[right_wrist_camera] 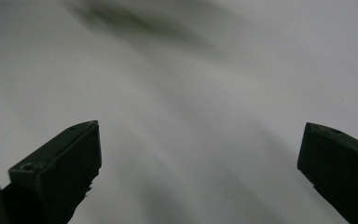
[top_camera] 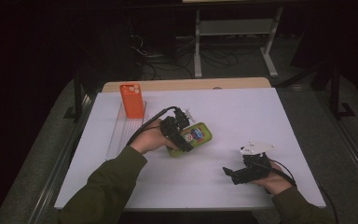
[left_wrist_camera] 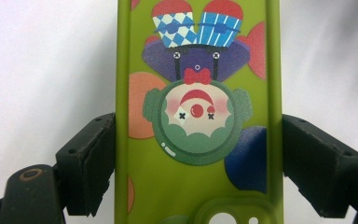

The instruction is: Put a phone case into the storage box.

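A green phone case [top_camera: 193,138] printed with a cartoon clown is held over the middle of the white table [top_camera: 242,112]. My left gripper [top_camera: 182,135] is shut on it, the black jaws pressing on its two long edges. In the left gripper view the green phone case [left_wrist_camera: 198,140] runs up between the pads [left_wrist_camera: 91,165], clown upside down, with a camera cut-out at the bottom. An orange phone case [top_camera: 132,100] stands upright on a clear rack [top_camera: 121,133] at the back left. My right gripper [top_camera: 235,175] rests near the front right, its jaws [right_wrist_camera: 200,168] wide apart with bare table between them.
The table's wooden back edge [top_camera: 186,85] lies behind the white surface. A metal frame with cables [top_camera: 233,42] stands on the dark floor beyond. A dark rail [top_camera: 77,100] runs along the table's left side.
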`<action>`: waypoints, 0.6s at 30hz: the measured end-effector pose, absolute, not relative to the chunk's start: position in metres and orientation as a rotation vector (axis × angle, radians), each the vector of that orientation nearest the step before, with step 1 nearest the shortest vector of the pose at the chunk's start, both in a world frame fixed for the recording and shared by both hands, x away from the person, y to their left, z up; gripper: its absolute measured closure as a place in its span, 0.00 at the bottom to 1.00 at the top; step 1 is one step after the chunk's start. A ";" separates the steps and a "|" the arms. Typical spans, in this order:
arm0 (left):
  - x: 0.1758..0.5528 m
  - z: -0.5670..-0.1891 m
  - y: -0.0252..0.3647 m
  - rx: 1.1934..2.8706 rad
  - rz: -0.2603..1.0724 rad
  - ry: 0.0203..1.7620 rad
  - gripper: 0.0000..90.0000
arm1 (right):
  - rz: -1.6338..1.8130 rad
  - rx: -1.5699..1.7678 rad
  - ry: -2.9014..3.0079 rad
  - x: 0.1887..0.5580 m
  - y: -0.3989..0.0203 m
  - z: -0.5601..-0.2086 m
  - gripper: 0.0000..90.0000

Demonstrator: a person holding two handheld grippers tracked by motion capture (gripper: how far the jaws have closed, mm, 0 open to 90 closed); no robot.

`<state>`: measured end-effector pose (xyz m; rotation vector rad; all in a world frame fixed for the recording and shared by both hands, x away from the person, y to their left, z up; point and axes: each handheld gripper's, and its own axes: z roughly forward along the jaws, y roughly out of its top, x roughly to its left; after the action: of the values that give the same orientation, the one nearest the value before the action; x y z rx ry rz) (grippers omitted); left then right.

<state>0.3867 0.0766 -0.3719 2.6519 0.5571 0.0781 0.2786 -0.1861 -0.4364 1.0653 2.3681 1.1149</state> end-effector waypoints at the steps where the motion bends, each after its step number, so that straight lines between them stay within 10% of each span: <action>1: 0.383 -0.371 0.075 2.648 0.082 0.552 0.18 | 1.117 1.052 2.363 0.279 -0.187 -0.436 0.00; 18: 0.366 -0.374 0.078 2.648 0.051 0.508 0.18 | 1.068 0.935 2.387 0.283 -0.177 -0.418 0.00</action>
<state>0.3657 0.0781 -0.3736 2.6478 0.5082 0.0512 0.2827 -0.1768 -0.4176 0.9348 2.3873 1.0685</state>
